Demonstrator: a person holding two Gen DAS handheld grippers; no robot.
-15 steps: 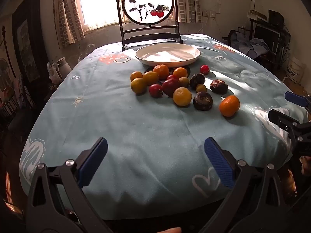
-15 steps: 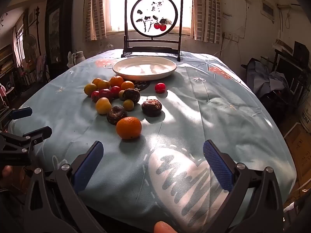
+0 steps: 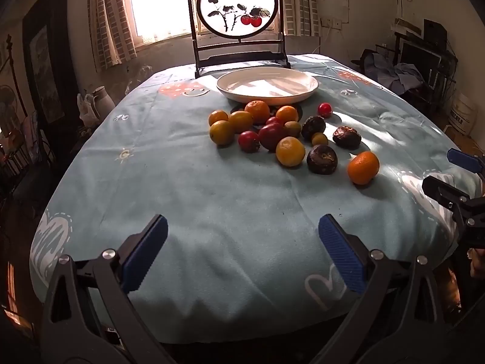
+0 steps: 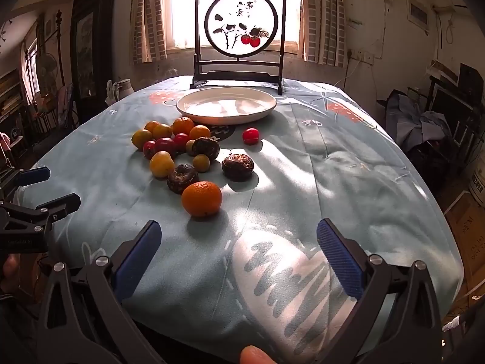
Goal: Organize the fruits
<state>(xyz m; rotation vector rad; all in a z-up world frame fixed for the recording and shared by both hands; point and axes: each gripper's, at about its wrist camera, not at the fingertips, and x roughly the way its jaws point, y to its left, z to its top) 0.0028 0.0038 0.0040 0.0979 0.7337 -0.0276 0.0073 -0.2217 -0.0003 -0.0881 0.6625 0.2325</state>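
Sunlit bench (image 4: 348,163) under a blue cloth, white plate (image 4: 226,104) empty at the back, fruits loose before it. Both my claws, left (image 3: 242,250) and right (image 4: 239,250), are spread wide, holding nothing. I'd straddle the nearest orange (image 4: 201,197) squarely, then pinch gently.

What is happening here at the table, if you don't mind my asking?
A person holds two grippers over the near edge of the table. The left gripper and right gripper are both open and empty. The fruits lie loose on the cloth, and the plate behind them holds nothing yet.
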